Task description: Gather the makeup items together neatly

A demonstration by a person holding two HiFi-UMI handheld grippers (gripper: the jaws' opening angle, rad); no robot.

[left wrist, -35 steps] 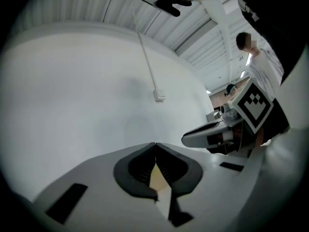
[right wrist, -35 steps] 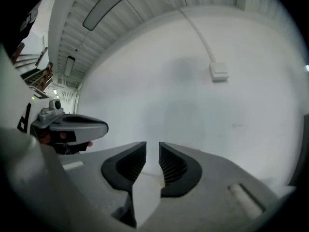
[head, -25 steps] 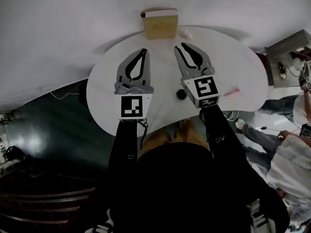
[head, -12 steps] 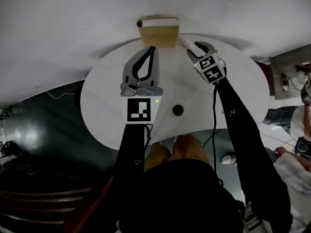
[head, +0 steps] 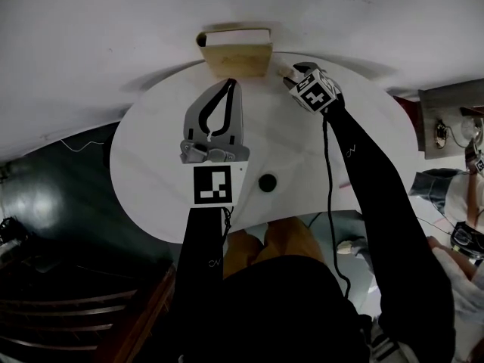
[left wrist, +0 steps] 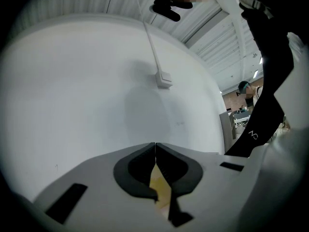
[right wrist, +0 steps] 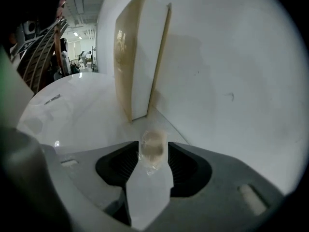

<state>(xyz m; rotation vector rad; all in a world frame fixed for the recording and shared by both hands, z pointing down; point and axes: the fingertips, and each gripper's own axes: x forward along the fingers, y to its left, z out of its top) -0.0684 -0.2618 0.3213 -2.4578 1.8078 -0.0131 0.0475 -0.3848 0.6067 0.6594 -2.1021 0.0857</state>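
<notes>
Lately wider right-gripper (right wrist: 153, 153) jaws round vial (right wrist: 152, 145)

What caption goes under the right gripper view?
Right gripper, jaws just opened wider, straddles a small clear bottle beside a tan box.

A small clear bottle (right wrist: 153, 140) with pale beige content is sitting on the white table (head: 151, 165), close to the wall and just beside the tan box (head: 236, 51) that is standing upright there. Whether it is standing or lying, I cannot tell. It is resting between the jaws of the right gripper (right wrist: 153, 151), which have just been opening, and the pads are not pressing on it. A round black item (head: 266, 182) is lying flat near the table's front edge, well apart from the bottle.
</notes>
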